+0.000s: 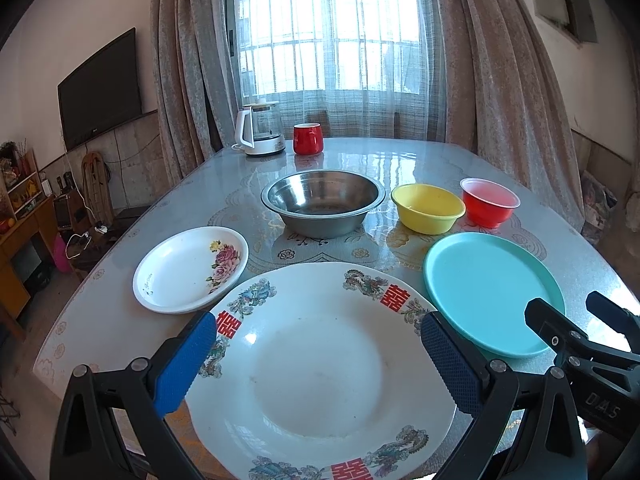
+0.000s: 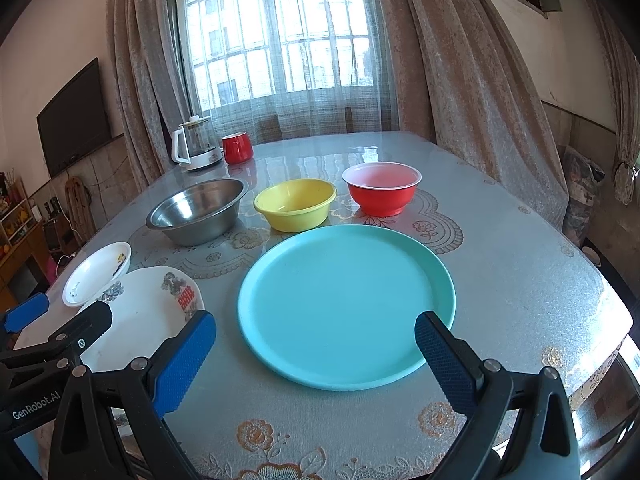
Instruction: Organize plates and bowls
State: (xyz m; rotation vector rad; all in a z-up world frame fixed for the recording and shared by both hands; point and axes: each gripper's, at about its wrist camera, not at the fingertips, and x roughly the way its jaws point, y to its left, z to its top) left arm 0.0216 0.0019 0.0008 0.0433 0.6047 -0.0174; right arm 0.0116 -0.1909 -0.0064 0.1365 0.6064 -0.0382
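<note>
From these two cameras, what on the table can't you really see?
- Large white plate: near rim cut off by the left wrist view's bottom edge; in the right wrist view, the left gripper covers part.
- Small floral plate: its pattern is too small in the right wrist view.
- Red mug: inside hidden by its wall.

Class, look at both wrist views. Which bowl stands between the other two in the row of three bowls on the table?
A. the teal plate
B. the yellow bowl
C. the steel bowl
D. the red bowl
B: the yellow bowl stands with the steel bowl on one side and the red bowl on the other.
</note>
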